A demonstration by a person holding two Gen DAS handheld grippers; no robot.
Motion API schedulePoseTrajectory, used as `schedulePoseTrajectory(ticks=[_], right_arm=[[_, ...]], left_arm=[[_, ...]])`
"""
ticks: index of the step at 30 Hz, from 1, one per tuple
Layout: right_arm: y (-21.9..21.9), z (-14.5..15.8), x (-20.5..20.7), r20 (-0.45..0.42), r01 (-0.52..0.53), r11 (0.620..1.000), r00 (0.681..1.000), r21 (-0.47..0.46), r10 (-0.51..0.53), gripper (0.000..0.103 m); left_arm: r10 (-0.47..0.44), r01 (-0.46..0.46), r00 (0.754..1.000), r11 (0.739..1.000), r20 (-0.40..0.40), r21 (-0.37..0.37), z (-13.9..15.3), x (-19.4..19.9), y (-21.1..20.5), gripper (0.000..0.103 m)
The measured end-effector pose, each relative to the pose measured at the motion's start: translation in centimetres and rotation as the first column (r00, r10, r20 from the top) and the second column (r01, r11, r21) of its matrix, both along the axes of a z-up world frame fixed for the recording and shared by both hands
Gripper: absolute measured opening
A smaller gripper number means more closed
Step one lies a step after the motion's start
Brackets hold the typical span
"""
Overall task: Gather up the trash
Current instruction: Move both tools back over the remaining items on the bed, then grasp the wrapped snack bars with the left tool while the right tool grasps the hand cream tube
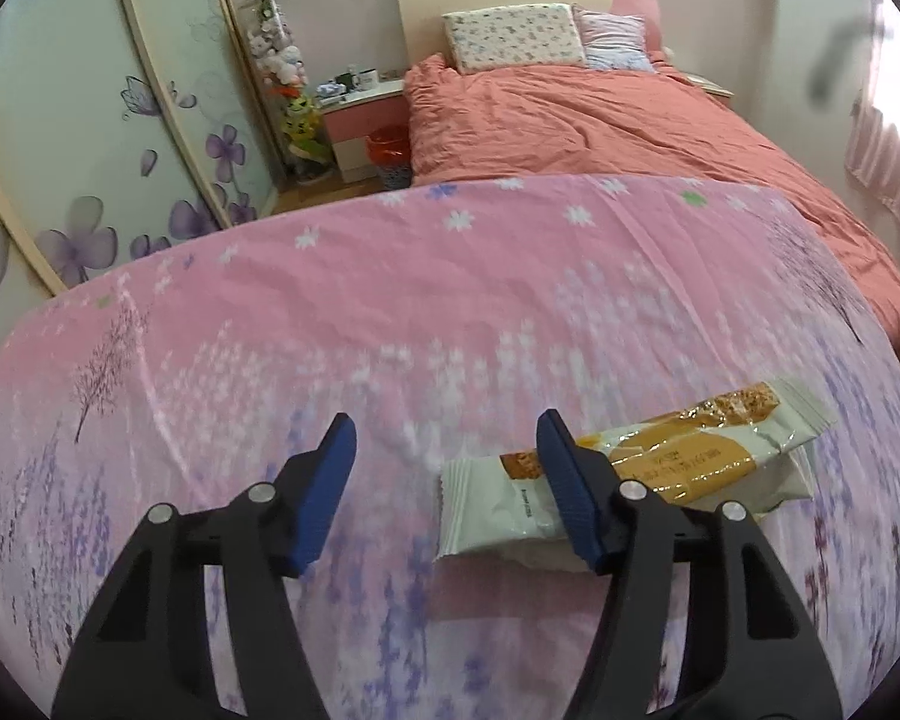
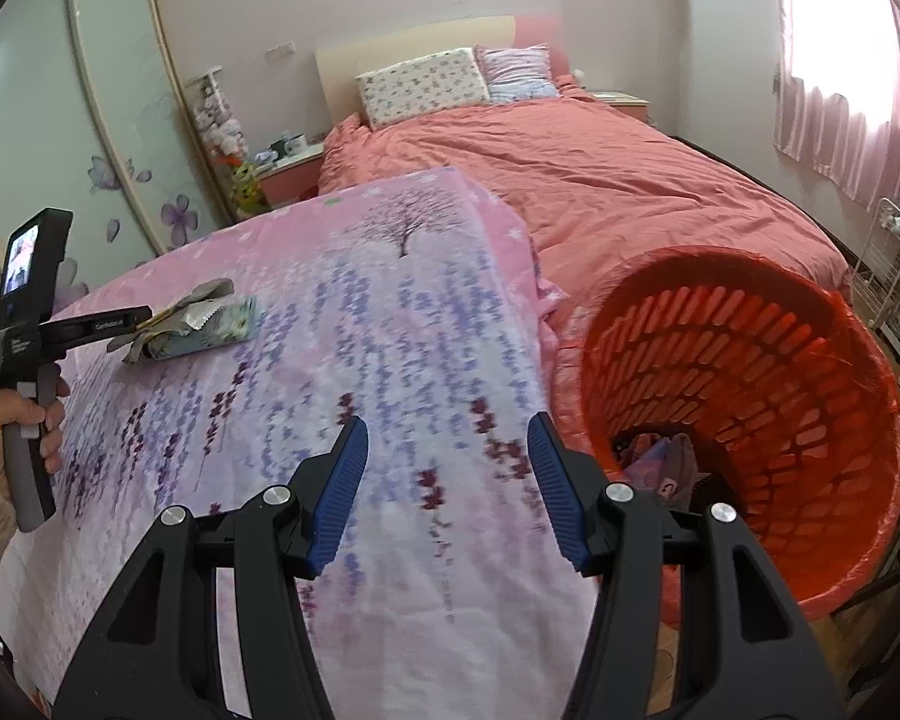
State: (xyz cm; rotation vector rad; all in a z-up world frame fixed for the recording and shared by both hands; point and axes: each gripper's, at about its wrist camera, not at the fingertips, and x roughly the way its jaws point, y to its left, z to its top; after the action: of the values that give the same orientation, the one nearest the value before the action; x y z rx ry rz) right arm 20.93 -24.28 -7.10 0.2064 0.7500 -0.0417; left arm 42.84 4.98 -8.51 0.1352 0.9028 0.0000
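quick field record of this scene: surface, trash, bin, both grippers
surface: pink floral sheet spread across the foot of a bed
trash: snack wrappers lying on the sheet
bin: red basket with a red liner, beside the sheet, some trash at its bottom
left gripper: open, nothing between its pads, one finger in front of the wrappers
right gripper: open, empty, over the sheet's edge next to the basket

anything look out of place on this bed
Yes: empty snack wrappers lie on the pink floral sheet, beside the left gripper, not between its fingers. The red basket stands alongside the bed.
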Motion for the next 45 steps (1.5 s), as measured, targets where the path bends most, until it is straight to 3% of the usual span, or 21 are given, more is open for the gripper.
schedulePoseTrajectory(ticks=[9,13,20,26,28,31,32,33,37,40,45], right_arm=[[2.3,-0.1,0.0,-0.012,-0.042,0.999,0.999,-0.01,0.042,0.056],[2.7,0.1,-0.3,-0.011,-0.045,0.999,0.999,-0.012,0.045,0.056],[3.5,0.4,-1.0,-0.01,-0.062,0.998,0.998,-0.02,0.062,0.057],[4.5,0.3,-1.3,-0.013,-0.08,0.997,0.997,-0.016,0.08,0.057],[5.0,0.2,-1.4,-0.018,-0.087,0.996,0.996,-0.017,0.087,0.057],[5.5,0.1,-1.2,-0.021,-0.095,0.995,0.995,-0.013,0.094,0.057],[5.7,0.1,-1.0,-0.022,-0.1,0.995,0.995,-0.007,0.1,0.057],[6.0,0.2,-1.0,-0.022,-0.103,0.995,0.994,-0.003,0.103,0.057],[7.7,0.3,0.0,-0.018,-0.135,0.991,0.991,0.026,0.136,0.057],[9.4,0.3,1.1,-0.017,-0.167,0.985,0.986,0.045,0.168,0.057],[11.8,-0.4,3.8,-0.039,-0.171,0.974,0.983,0.15,0.179,0.057]], left_arm=[[-0.147,0.134,0.987,0.978,-0.071,-0.162,0.6,-6.8,0.6,0.062],[-0.143,0.138,0.989,0.98,-0.024,-0.142,1.7,-8.6,0.2,0.075],[-0.111,0.104,0.993,0.983,-0.035,-0.149,1.9,-11.4,0.7,0.076],[-0.093,0.084,0.993,0.988,-0.07,-0.128,-0.1,-14.3,0.5,0.076],[-0.09,0.08,0.993,0.99,-0.08,-0.117,-0.9,-14.7,0.2,0.069],[-0.106,0.096,0.992,0.986,-0.073,-0.138,-1.4,-15.1,-0.1,0.046],[-0.106,0.098,0.992,0.988,-0.069,-0.12,-1.2,-15.0,-0.1,0.028],[-0.099,0.093,0.993,0.992,-0.065,-0.089,-1.1,-14.7,0.0,0.022],[-0.007,0.005,0.999,0.999,-0.046,-0.042,-1.2,-12.7,3.4,0.022],[0.059,-0.061,0.997,0.997,-0.04,-0.053,-1.2,-11.5,6.8,0.023],[0.082,-0.084,0.996,0.992,-0.026,-0.09,-1.3,-10.9,9.5,0.027]])
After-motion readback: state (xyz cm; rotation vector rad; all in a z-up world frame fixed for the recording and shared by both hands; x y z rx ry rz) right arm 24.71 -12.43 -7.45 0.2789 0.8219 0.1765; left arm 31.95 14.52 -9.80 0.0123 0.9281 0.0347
